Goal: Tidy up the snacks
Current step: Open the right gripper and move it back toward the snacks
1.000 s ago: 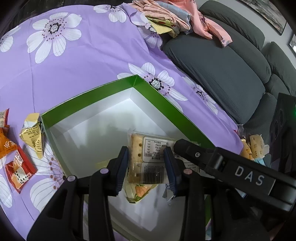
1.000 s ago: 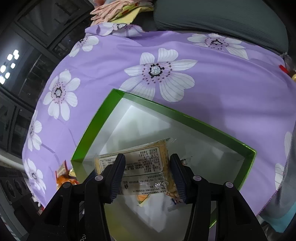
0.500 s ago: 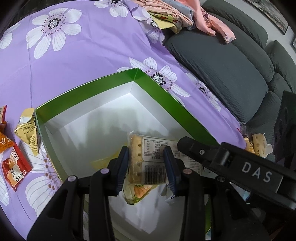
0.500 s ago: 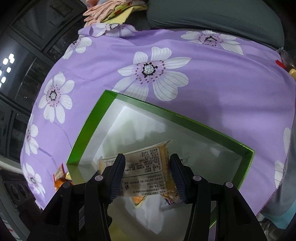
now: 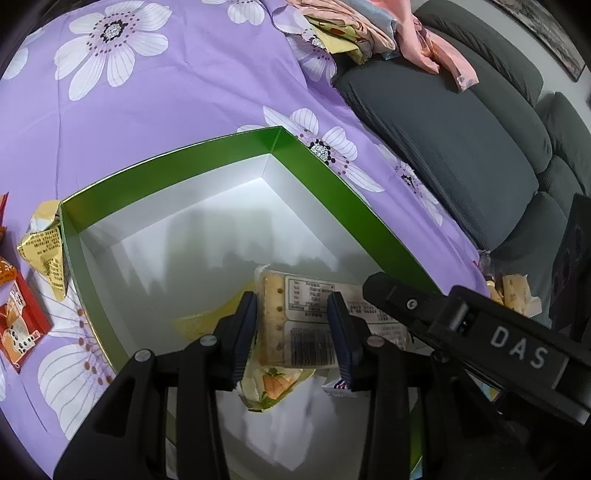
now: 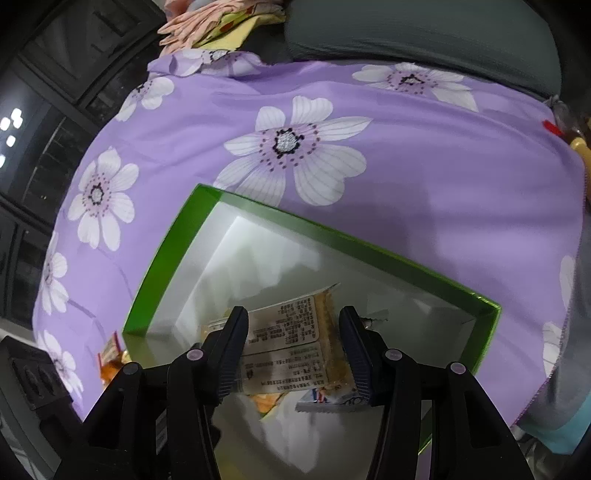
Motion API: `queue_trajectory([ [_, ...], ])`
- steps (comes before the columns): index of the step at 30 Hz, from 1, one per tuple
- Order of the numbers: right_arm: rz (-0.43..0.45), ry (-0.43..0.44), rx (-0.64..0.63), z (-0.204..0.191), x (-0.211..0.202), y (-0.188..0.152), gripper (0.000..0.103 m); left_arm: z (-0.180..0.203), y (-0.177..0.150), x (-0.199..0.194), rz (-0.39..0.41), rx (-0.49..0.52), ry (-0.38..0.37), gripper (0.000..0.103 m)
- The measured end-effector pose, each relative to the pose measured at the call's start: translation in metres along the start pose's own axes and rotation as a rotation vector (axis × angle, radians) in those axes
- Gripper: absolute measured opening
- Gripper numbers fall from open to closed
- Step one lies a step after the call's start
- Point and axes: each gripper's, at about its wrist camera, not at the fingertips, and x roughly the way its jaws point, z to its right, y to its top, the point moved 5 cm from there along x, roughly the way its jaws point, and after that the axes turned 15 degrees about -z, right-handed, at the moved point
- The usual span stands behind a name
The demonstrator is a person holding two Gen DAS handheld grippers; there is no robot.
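Observation:
A green box with a white inside (image 5: 207,155) (image 6: 173,254) sits on the purple flowered cloth. A clear cracker packet with a white label (image 5: 306,325) (image 6: 288,347) lies in the box on other snack packets (image 5: 269,384). My left gripper (image 5: 291,332) is open above it, its fingers standing either side of the packet without pressing it. My right gripper (image 6: 293,350) is open over the same packet, and its body (image 5: 461,325) crosses the left wrist view at right.
Loose snacks lie left of the box: a gold packet (image 5: 44,251) and red and orange packets (image 5: 18,325). More snacks (image 5: 513,295) lie at the right by the grey sofa (image 5: 461,140). Folded clothes (image 5: 369,29) sit at the far edge.
Both grippers have drawn back and up a little from the box, so more cloth shows. The cracker packet stays in the box.

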Motion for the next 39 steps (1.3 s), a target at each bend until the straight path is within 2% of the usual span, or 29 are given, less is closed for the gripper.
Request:
queue_trajectory([
  [4, 0.035, -0.024, -0.009, 0.0, -0.006, 0.001, 0.054, 0.004, 0.0, -0.006, 0.007, 0.013, -0.015, 0.042],
  [7, 0.062, -0.01, -0.025, -0.003, -0.012, 0.001, 0.054, 0.007, 0.0, -0.015, 0.022, 0.021, -0.025, 0.057],
  [12, 0.116, 0.022, -0.071, -0.016, -0.025, -0.002, 0.056, 0.003, -0.005, -0.038, 0.064, 0.021, 0.003, 0.067],
  [15, 0.14, 0.059, -0.101, -0.023, -0.032, -0.005, 0.06, -0.007, -0.008, -0.054, 0.085, -0.002, 0.008, 0.075],
  [19, 0.169, 0.087, -0.14, -0.034, -0.04, -0.012, 0.06, -0.027, -0.017, -0.08, 0.13, -0.04, 0.028, 0.077],
  [21, 0.177, 0.105, -0.163, -0.04, -0.043, -0.015, 0.064, -0.039, -0.023, -0.092, 0.152, -0.065, 0.041, 0.081],
  [23, 0.179, 0.124, -0.183, -0.047, -0.045, -0.019, 0.073, -0.058, -0.032, -0.107, 0.174, -0.106, 0.051, 0.083],
  [24, 0.18, 0.137, -0.203, -0.052, -0.046, -0.022, 0.074, -0.069, -0.038, -0.114, 0.182, -0.13, 0.055, 0.085],
  [26, 0.172, 0.149, -0.238, -0.062, -0.044, -0.027, 0.075, -0.086, -0.048, -0.126, 0.201, -0.168, 0.061, 0.086],
  [30, 0.138, 0.15, -0.34, -0.091, -0.038, -0.043, 0.077, -0.131, -0.072, -0.154, 0.26, -0.282, 0.118, 0.09],
  [32, 0.09, 0.189, -0.405, -0.111, -0.034, -0.055, 0.078, -0.149, -0.084, -0.161, 0.271, -0.333, 0.124, 0.09],
  [36, 0.037, 0.206, -0.545, -0.155, -0.023, -0.08, 0.08, -0.183, -0.109, -0.168, 0.28, -0.439, 0.12, 0.09],
  [39, -0.065, 0.215, -0.641, -0.192, -0.002, -0.101, 0.08, -0.201, -0.121, -0.163, 0.277, -0.5, 0.114, 0.09],
])
